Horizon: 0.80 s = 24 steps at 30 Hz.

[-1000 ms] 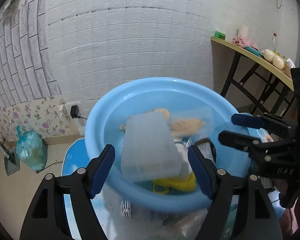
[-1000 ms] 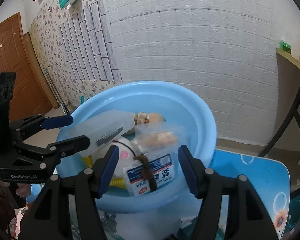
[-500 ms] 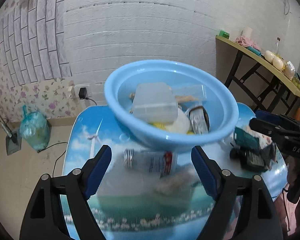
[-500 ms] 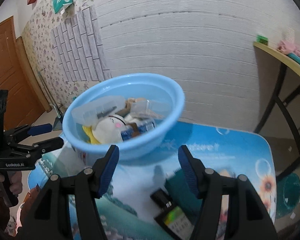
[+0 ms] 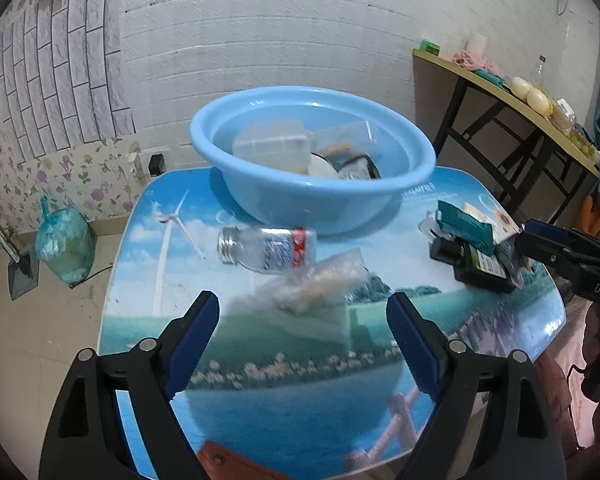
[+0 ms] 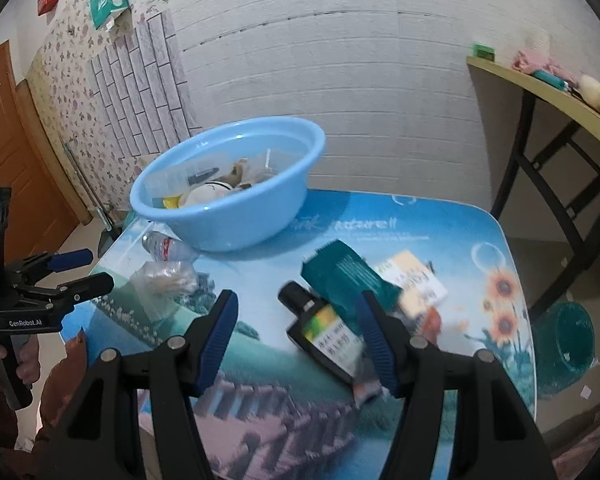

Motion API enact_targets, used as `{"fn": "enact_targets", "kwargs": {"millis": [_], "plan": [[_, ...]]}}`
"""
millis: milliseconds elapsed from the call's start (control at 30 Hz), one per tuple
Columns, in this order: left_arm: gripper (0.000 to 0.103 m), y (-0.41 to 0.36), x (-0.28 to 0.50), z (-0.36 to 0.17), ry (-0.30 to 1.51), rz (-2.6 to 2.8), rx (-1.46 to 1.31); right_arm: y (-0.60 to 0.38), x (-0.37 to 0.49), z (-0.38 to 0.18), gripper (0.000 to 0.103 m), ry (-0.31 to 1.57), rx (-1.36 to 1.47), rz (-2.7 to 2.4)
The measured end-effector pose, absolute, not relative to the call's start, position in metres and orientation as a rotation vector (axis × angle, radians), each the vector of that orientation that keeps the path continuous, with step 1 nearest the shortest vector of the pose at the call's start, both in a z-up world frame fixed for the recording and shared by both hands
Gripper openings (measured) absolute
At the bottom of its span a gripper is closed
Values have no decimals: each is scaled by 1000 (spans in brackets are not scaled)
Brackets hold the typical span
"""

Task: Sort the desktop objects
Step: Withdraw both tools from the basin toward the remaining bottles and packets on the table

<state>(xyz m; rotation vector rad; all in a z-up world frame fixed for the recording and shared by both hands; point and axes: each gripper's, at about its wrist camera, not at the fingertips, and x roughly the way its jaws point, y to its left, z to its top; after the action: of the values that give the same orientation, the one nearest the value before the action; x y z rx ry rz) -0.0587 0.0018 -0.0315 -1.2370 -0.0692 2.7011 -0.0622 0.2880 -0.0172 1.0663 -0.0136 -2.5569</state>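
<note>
Both the left gripper (image 5: 302, 324) and right gripper (image 6: 296, 324), jaws apart and empty, face a half-done sort: round light-blue plastic basin (image 5: 260, 192), upper centre, partly filled; clear plastic bottle (image 5: 266, 249) and dark-green carton (image 6: 346, 276) remain mid-frame on the table.

Both wrist views: table (image 5: 260, 344), basin (image 6: 228, 224)

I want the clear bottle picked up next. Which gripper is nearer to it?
Left. The bottle lies just ahead of the open left gripper, by the basin. The right gripper hovers over the boxes, off to the bottle's side.

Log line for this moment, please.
left claw: open, empty | right claw: open, empty | blue basin: part-filled | plastic bottle, teal box: on table
</note>
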Motion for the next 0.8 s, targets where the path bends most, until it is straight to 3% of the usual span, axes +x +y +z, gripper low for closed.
{"fn": "enact_targets", "kwargs": {"millis": [400, 467, 800], "plan": [[93, 15, -46, -48, -101, 2635, -1312, 321, -43, -35, 61, -21, 1140, -2648], [95, 15, -47, -50, -105, 2627, -1328, 327, -44, -39, 65, -38, 1170, -2661], [95, 9, -52, -55, -112, 2645, -1364, 334, -47, -46, 67, -67, 1188, -2674]]}}
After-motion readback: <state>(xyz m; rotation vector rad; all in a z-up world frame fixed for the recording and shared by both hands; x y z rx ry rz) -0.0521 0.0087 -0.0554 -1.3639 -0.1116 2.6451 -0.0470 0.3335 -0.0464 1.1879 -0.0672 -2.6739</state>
